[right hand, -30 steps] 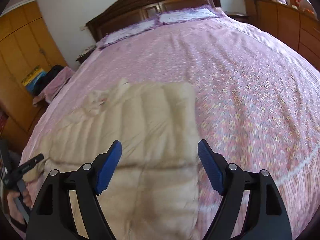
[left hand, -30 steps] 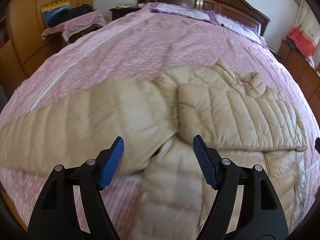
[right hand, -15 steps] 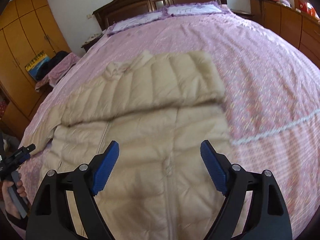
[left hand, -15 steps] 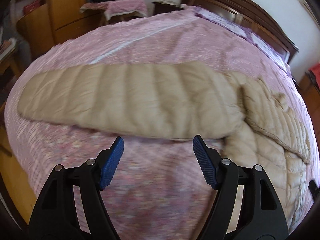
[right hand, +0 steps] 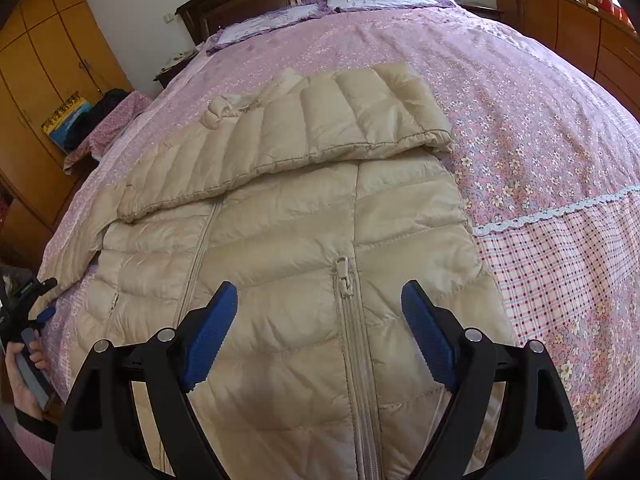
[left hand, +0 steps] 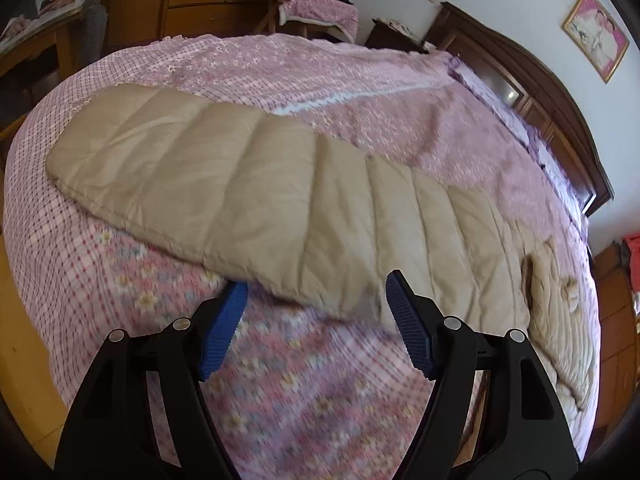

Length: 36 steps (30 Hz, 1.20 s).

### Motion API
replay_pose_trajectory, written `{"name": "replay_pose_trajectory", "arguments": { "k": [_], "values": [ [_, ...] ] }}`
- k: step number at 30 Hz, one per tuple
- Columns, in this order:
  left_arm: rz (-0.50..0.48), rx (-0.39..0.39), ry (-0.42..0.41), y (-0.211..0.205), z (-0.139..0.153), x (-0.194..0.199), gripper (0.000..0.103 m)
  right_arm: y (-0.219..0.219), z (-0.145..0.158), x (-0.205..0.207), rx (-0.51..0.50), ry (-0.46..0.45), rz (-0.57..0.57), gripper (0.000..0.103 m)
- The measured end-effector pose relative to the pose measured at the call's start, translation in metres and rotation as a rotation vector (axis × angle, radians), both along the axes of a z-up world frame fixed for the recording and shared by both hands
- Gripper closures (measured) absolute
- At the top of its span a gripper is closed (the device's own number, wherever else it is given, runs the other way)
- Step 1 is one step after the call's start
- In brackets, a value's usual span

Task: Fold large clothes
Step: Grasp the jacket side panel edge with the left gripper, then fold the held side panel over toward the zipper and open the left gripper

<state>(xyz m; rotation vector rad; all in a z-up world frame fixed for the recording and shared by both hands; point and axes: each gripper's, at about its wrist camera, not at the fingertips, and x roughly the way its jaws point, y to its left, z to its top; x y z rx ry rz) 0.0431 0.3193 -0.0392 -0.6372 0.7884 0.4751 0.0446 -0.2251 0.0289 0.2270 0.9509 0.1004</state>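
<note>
On the pink flowered bedspread (right hand: 540,92) lies a beige quilted down jacket (right hand: 280,248), front up, its zipper (right hand: 344,276) closed; one sleeve is folded across the chest, the other sleeve (left hand: 248,196) stretches flat away from the body. Above this stretched sleeve the left gripper (left hand: 316,328) hangs with jaws released, holding nothing. Over the jacket's lower front the right gripper (right hand: 318,332) has just been opening and stands wide, empty (blue ribbed pads, black frame). The fabric is puffy, stitched in bands.
</note>
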Motion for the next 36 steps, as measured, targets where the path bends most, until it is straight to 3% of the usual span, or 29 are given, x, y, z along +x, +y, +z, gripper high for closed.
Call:
{"name": "replay_pose_trajectory", "arguments": {
  "k": [6,12,20,23,28,31,36],
  "values": [
    [0.032,-0.031,-0.045,0.017,-0.008,0.005,0.032,0.004,-0.006,-0.001,-0.001,0.016,0.004,0.021],
    [0.029,0.051,-0.012,0.012,-0.011,0.017,0.032,0.007,-0.007,-0.001,-0.033,-0.001,0.033,0.021],
    [0.041,0.104,0.014,0.009,-0.012,0.025,0.033,0.012,-0.007,0.004,-0.030,0.002,0.058,0.021],
    [0.042,0.129,0.023,0.008,-0.010,0.025,0.045,0.013,-0.008,0.001,-0.013,0.005,0.074,0.021],
    [0.010,0.111,0.010,0.011,-0.006,0.020,0.086,0.012,-0.006,-0.003,-0.029,-0.006,0.092,0.020],
    [-0.016,0.126,-0.010,0.007,0.006,0.015,0.092,0.007,-0.004,-0.003,-0.024,-0.006,0.086,0.017],
    [-0.054,0.165,-0.062,-0.005,0.035,0.005,0.094,0.001,-0.003,-0.004,-0.019,0.001,0.066,0.007]
  ]
}}
